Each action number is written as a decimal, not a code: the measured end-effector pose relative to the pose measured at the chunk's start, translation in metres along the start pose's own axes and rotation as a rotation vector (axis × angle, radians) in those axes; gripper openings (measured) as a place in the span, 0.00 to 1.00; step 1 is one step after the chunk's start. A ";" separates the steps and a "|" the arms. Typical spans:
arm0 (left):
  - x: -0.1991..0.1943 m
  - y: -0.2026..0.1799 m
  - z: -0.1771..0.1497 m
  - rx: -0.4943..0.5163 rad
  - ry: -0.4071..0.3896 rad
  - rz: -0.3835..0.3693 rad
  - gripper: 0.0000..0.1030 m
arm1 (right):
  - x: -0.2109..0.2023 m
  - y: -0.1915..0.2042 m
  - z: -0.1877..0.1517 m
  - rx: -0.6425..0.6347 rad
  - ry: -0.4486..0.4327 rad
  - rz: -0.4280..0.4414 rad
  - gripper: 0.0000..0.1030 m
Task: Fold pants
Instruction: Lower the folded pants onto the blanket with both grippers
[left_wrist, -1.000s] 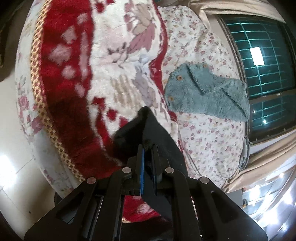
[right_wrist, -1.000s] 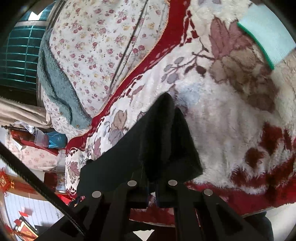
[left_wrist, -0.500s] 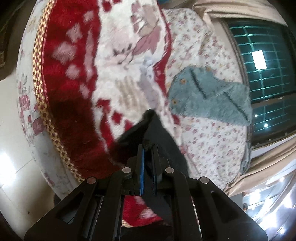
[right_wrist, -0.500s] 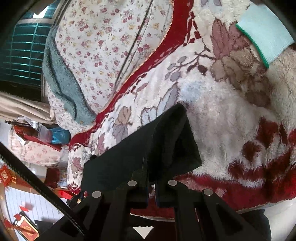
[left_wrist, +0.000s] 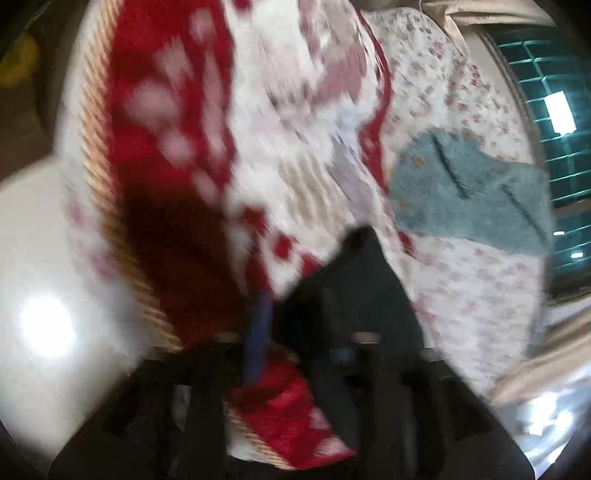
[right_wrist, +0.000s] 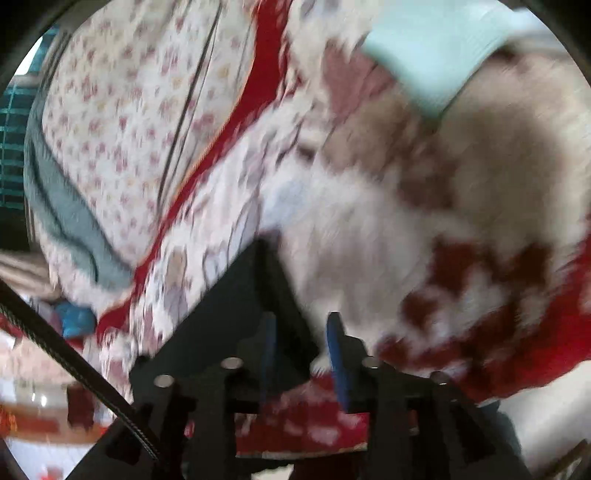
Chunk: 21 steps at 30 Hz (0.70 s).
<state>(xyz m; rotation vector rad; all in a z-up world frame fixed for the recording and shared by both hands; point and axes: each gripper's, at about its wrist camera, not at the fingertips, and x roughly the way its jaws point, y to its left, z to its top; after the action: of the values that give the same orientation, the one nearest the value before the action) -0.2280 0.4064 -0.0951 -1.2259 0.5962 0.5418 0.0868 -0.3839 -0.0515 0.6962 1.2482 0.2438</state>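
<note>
The black pants (left_wrist: 354, 288) lie on a red and white plush blanket (left_wrist: 177, 147) on the bed; both views are blurred. My left gripper (left_wrist: 295, 332) hovers at the pants' near end. Its jaws are opening: the blue left pad (left_wrist: 258, 332) stands off the cloth, which still lies between the fingers toward the right one. In the right wrist view the pants (right_wrist: 236, 302) spread down to the left. My right gripper (right_wrist: 301, 336) is opening too. A corner of the pants sits between its blue pads (right_wrist: 334, 354), with blanket showing beside the right pad.
A teal fleece garment (left_wrist: 469, 199) lies on the floral sheet (left_wrist: 461, 295) toward the window (left_wrist: 554, 110). A pale mint cloth (right_wrist: 424, 55) rests on the blanket at the far right. Pale floor (left_wrist: 37, 258) lies past the bed's edge. A black cable (right_wrist: 74, 362) crosses low left.
Both grippers were shut on the black pants and have now spread their jaws. Both views have swung and blurred, and the pants' corners have dropped onto the blanket.
</note>
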 end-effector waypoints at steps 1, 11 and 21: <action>-0.012 -0.001 0.001 0.001 -0.065 0.045 0.47 | -0.007 0.001 0.001 -0.012 -0.042 -0.014 0.29; 0.017 -0.168 -0.091 0.598 0.090 -0.146 0.48 | 0.025 0.117 -0.051 -0.511 -0.013 0.026 0.30; 0.084 -0.139 -0.099 0.606 0.226 0.063 0.46 | 0.048 0.064 -0.007 -0.375 -0.032 -0.092 0.21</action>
<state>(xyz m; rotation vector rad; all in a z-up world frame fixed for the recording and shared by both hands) -0.0859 0.2812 -0.0781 -0.6953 0.9145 0.2418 0.1086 -0.3069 -0.0519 0.3174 1.1595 0.3774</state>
